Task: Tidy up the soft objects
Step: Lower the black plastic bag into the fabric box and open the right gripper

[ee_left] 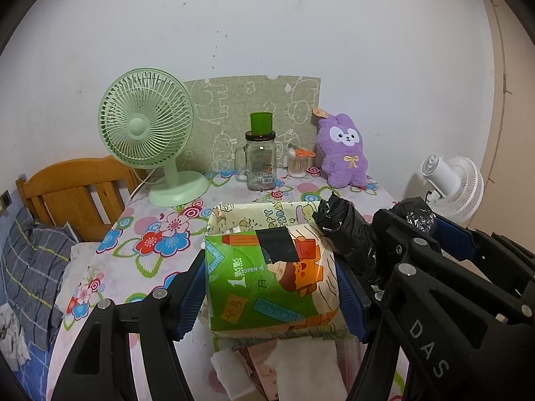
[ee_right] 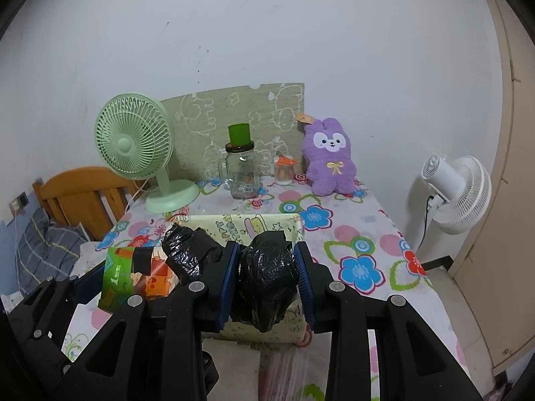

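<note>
My left gripper (ee_left: 271,292) is shut on a green cartoon-printed tissue pack (ee_left: 271,274), its blue pads pressing both ends. The pack hangs over the near edge of a cream cartoon fabric box (ee_left: 250,212). My right gripper (ee_right: 267,284) is shut on a crumpled black plastic bag bundle (ee_right: 267,277) above the same box (ee_right: 240,222). Another black lump (ee_right: 187,250) bulges left of its left finger; I cannot tell if it is the same piece. The tissue pack (ee_right: 133,277) shows at the lower left there. A purple plush rabbit (ee_left: 344,153) sits upright at the back right.
On the floral tablecloth (ee_right: 361,267) stand a green desk fan (ee_left: 147,130), a glass jar mug topped by a green cup (ee_left: 260,163) and a cotton swab pot (ee_left: 297,163). A white fan (ee_right: 458,193) stands right of the table, a wooden headboard (ee_left: 73,193) left.
</note>
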